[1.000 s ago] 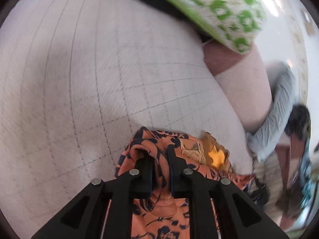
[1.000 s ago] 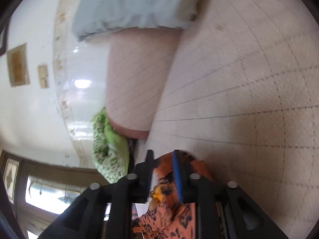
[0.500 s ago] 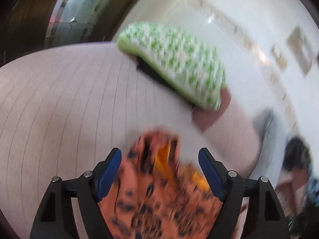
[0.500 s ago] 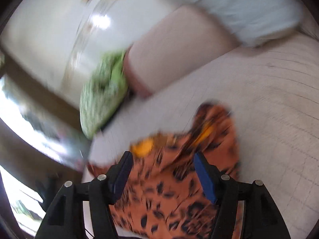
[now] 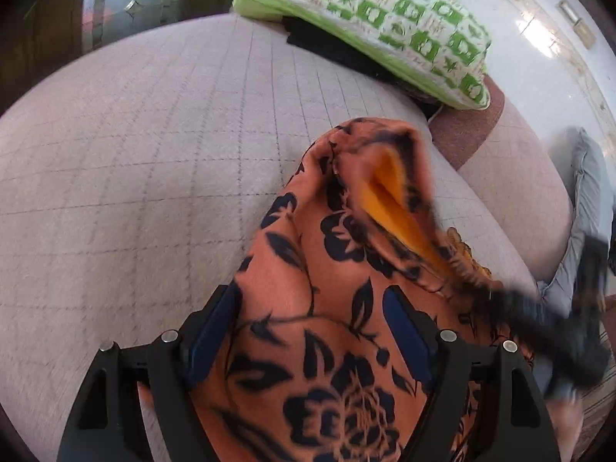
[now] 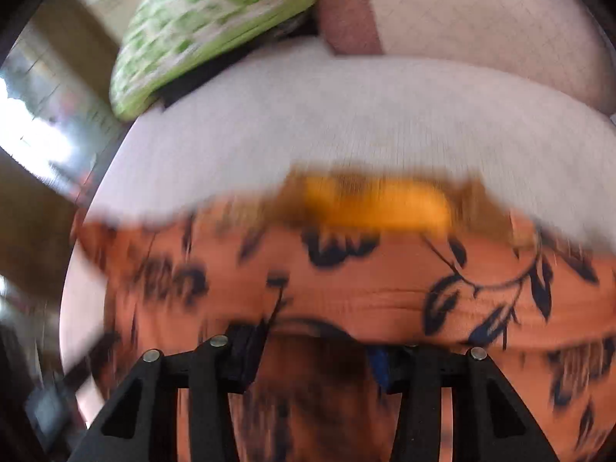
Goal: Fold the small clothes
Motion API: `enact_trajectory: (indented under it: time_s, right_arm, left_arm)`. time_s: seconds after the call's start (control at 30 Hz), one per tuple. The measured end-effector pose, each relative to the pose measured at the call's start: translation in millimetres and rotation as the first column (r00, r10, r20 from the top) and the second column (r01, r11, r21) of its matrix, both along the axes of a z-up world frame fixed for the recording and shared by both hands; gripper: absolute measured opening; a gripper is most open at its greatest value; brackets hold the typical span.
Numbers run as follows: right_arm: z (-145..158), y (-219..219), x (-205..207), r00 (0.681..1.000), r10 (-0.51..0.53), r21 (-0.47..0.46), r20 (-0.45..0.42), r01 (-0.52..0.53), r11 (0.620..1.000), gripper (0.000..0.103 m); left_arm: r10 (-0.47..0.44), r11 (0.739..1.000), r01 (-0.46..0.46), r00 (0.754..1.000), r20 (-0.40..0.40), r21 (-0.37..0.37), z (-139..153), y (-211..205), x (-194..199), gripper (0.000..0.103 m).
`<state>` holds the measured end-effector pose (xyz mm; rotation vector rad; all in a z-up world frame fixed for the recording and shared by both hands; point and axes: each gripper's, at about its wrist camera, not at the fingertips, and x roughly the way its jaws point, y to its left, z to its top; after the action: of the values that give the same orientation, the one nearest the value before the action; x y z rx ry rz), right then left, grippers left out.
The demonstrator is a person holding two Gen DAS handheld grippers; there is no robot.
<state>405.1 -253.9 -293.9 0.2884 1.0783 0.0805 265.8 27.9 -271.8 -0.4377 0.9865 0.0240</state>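
The orange garment (image 5: 331, 308) with a black flower print and a yellow lining lies on the pale quilted cushion (image 5: 154, 161), filling the lower middle of both views. The left gripper (image 5: 312, 331) stands with fingers wide, cloth between them but unpressed. The right gripper (image 6: 312, 350) has just been narrowing; blur hides whether it grips the cloth. A green-patterned pillow (image 5: 365, 23) sits at upper right; bare cushion spreads left. No writing is readable.
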Motion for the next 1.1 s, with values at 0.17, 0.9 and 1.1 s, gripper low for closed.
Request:
enact_trajectory:
  time_s: [0.17,0.9,1.1]
  right_arm:
    - [24,-48,16,0.969,-0.225,0.176,0.102,0.205,0.963,0.048]
    - [60,-18,-79,0.998,0.038,-0.003,0.058,-0.038,0.999,0.041]
    - [35,109,-29,0.971,0.240,0.040,-0.016,-0.240,0.970,0.041]
  left_arm:
    - [0.041,0.995,-0.042,0.999,-0.022,-0.091,-4,16,21,0.080]
    - [0.186,0.982,-0.185,0.982,0.026,-0.038,20,69,-4,0.080]
    - [0.183,0.983,-0.183,0.983,-0.021,0.021,17,81,1,0.080]
